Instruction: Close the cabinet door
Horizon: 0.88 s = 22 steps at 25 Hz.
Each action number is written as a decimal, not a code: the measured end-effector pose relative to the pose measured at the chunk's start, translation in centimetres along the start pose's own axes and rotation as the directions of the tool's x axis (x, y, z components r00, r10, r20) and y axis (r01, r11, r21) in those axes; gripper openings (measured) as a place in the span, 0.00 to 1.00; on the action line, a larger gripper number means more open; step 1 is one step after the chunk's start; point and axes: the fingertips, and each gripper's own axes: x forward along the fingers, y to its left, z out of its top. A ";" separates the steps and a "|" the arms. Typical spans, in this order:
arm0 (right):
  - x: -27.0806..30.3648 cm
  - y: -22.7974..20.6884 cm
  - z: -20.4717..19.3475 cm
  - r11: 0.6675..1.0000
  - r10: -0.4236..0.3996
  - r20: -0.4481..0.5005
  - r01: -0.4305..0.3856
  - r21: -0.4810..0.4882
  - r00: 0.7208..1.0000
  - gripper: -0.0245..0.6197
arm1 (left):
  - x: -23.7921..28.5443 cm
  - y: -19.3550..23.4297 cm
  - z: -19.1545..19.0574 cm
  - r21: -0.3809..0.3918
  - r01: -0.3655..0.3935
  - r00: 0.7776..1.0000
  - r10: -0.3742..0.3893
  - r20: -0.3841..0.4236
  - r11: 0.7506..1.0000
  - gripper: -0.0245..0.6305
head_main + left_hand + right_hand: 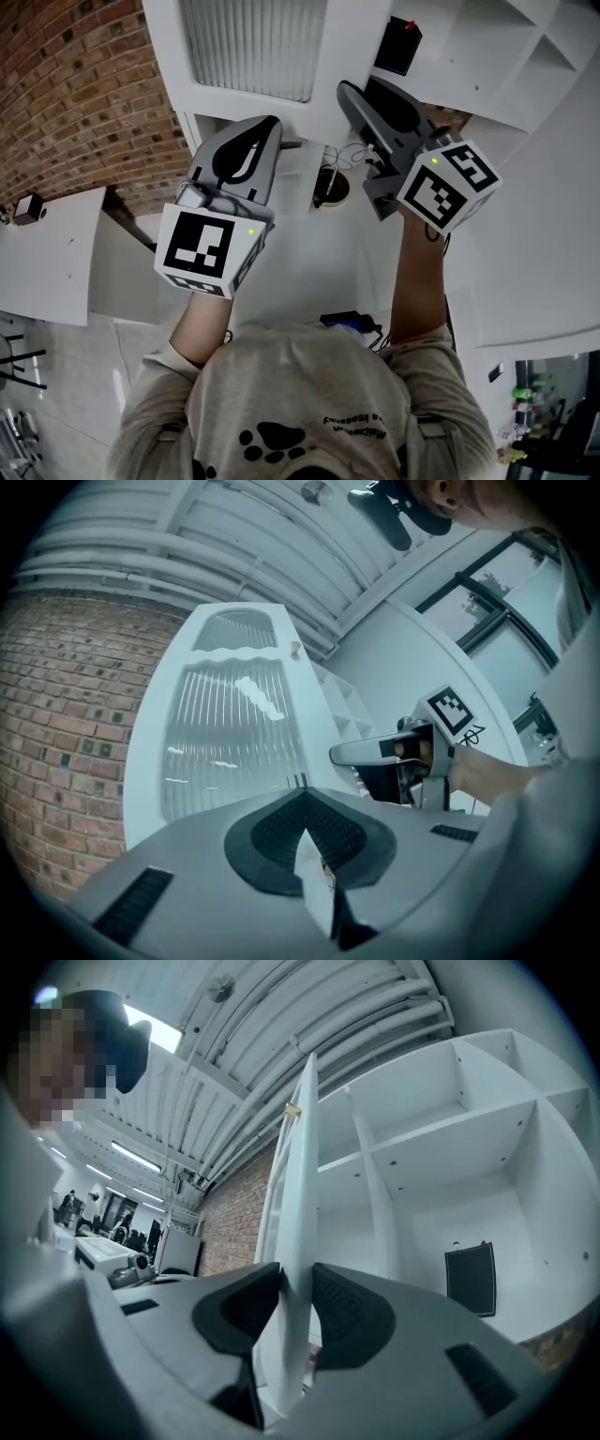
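Between the right fingers (347, 1312): the free edge of the white cabinet door (298, 1176), seen edge-on, with one dark pad against each face.
Right gripper (295, 1283): pinching that door edge; its marker cube (448, 183) sits just above the person's wrist in the head view.
Left fingers (272, 832): pressed together at the tips, with nothing between them.
Left gripper (300, 794): pointed at the door's outer face, tips close to the frame under the ribbed glass panel (225, 742); whether they touch it cannot be told.
Cabinet door: standing open, swung out from the cabinet, the left gripper on its outer side and the right gripper at its edge; a small pale knob (295, 650) sits near its upper corner.
Cabinet (450, 1138): white, with open compartments to the right of the door in the right gripper view.
Black panel (470, 1281): upright against the back wall of a lower compartment.
Brick wall (66, 724): beside the cabinet, on the door's outer side.
Person: grey shirt with a paw print (267, 441), both forearms reaching to the grippers.
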 end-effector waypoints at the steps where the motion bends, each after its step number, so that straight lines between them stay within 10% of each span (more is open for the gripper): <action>1: 0.1 -0.3 0.0 1.000 0.007 0.001 -0.007 0.002 1.000 0.22 | 0.4 0.0 -0.1 0.001 0.000 1.000 0.000 -0.001 1.000 0.05; 22: 2.5 -4.7 -1.1 0.991 0.122 0.021 -0.123 0.056 0.992 0.24 | 6.3 -1.1 -0.8 0.026 0.010 1.000 -0.010 0.000 1.000 0.05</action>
